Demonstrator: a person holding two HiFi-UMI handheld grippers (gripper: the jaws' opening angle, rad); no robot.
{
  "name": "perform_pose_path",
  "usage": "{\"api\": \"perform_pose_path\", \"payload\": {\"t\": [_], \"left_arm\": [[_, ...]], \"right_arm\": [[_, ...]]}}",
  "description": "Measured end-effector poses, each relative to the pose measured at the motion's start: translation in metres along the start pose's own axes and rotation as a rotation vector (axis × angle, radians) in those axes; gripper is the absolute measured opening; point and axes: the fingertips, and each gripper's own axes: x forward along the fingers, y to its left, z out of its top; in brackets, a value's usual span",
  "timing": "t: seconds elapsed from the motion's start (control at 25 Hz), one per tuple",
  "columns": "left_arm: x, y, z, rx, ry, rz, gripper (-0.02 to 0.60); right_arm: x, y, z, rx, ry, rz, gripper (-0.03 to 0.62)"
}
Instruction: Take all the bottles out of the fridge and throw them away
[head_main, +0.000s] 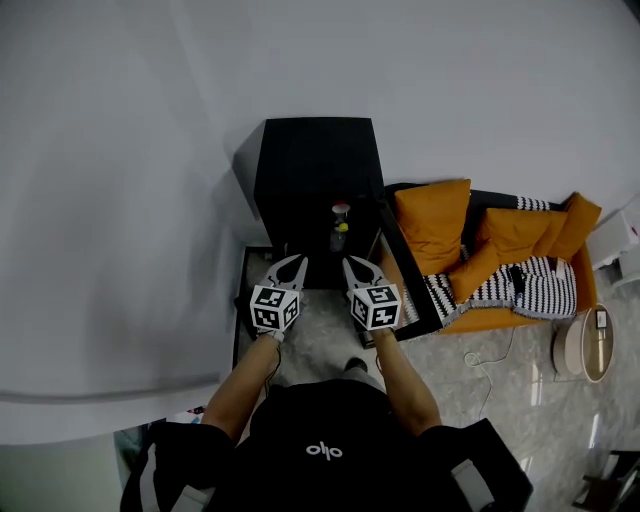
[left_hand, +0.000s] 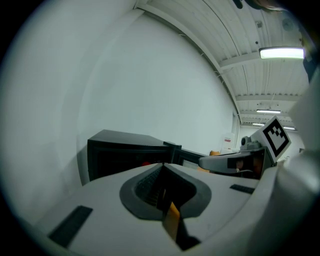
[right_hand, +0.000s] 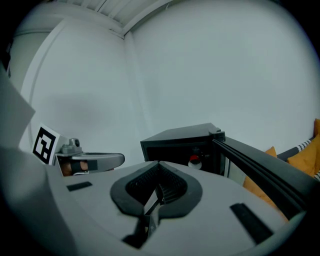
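On the grey floor (head_main: 500, 385) stands a black fridge (head_main: 315, 165), door open, a bottle (head_main: 340, 228) inside; a sofa (head_main: 520, 275) sits just beside it.

TEXT: white logo (head_main: 324, 451), reads roughly "oho" | ON: person's black top (head_main: 290, 415) | OTHER: no other text legible

Orange cushions (head_main: 432, 225) and a striped throw (head_main: 545, 283) are seen on a sofa (head_main: 505, 322) against the white wall (head_main: 500, 100); a round side table (head_main: 572, 345) is set beside it.
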Motion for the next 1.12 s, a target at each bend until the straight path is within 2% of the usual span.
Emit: {"api": "perform_pose_path", "payload": {"t": [0.36, 0.64, 1.12], "left_arm": [[0.011, -0.010, 0.001, -0.023, -0.006, 0.003, 0.002], [0.031, -0.027, 0.007, -0.009, -0.018, 0.002, 0.002], [0.086, -0.043, -0.010, -0.017, 0.012, 0.058, 0.000]], "right_arm": [[-0.007, -0.006, 0.008, -0.021, -0.018, -0.009, 0.008], [-0.017, -0.021, 0.020, -0.034, -0.042, -0.008, 0.008], [-0.027, -0.039, 0.034, -0.039, -0.049, 0.064, 0.008]]}}
